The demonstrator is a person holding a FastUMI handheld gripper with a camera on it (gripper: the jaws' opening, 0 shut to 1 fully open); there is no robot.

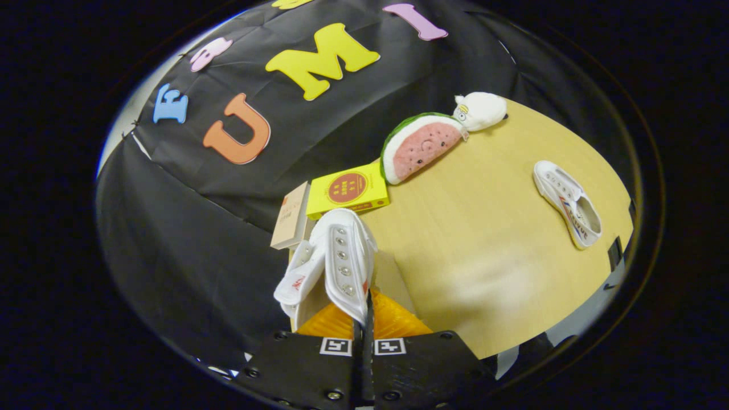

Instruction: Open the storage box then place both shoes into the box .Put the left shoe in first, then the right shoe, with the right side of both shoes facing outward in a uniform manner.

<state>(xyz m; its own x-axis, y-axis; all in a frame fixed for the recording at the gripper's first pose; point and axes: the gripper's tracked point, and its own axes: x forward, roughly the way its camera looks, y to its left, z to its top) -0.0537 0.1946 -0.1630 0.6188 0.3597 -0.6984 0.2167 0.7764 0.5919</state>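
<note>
Tool [363, 319]: fingers pinched together on white shoe [342, 259], carried for boxing. Second shoe [568, 203] on worktop [484, 239], well apart, likely awaiting its turn.

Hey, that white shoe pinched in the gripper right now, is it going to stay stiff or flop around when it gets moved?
The held shoe is probably floppy: gripper pinches thin upper material, and the side panel folds outward. It likely swings when moved. It looks light, since a fabric-edge pinch carries it.
</note>
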